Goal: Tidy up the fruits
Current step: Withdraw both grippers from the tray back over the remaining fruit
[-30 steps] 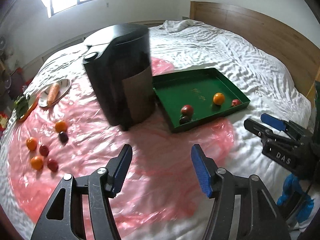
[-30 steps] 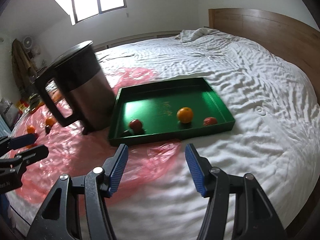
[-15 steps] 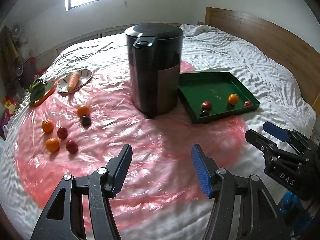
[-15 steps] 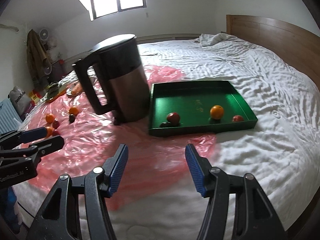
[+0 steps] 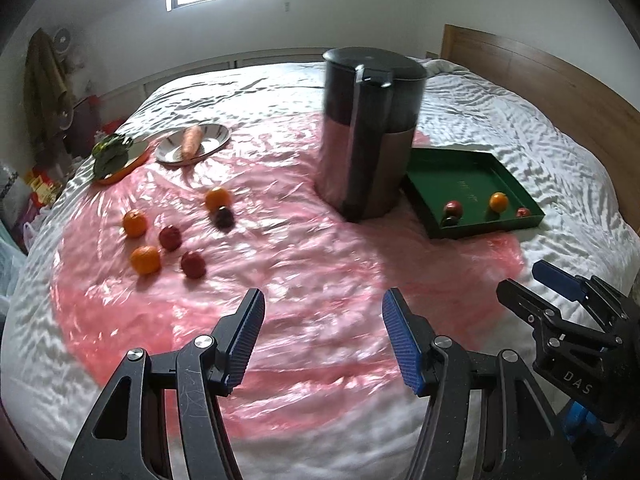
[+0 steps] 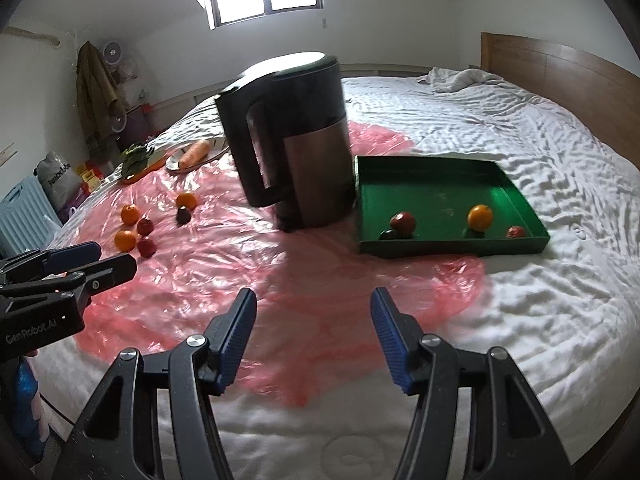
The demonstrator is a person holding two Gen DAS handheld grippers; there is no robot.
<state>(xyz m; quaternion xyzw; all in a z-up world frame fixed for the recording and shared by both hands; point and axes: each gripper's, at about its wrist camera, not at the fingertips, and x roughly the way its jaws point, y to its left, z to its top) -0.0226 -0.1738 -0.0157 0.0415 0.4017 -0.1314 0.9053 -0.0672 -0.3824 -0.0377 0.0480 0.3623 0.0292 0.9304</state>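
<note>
Both empty, jaws apart: left gripper (image 5: 323,340), right gripper (image 6: 313,338). Loose fruits (image 5: 172,238) on pink plastic sheet (image 5: 304,280), left of kettle (image 5: 370,136); some already in green tray (image 6: 436,184). Small, round, light, likely rolling easily; best pinched gently across the middle.

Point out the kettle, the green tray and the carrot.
kettle (image 6: 316,184): right wrist view, on its brown lower body.
green tray (image 6: 440,200): right wrist view, on the bare floor of the tray.
carrot (image 5: 191,142): left wrist view, on the middle of the carrot, which lies on a plate.
</note>
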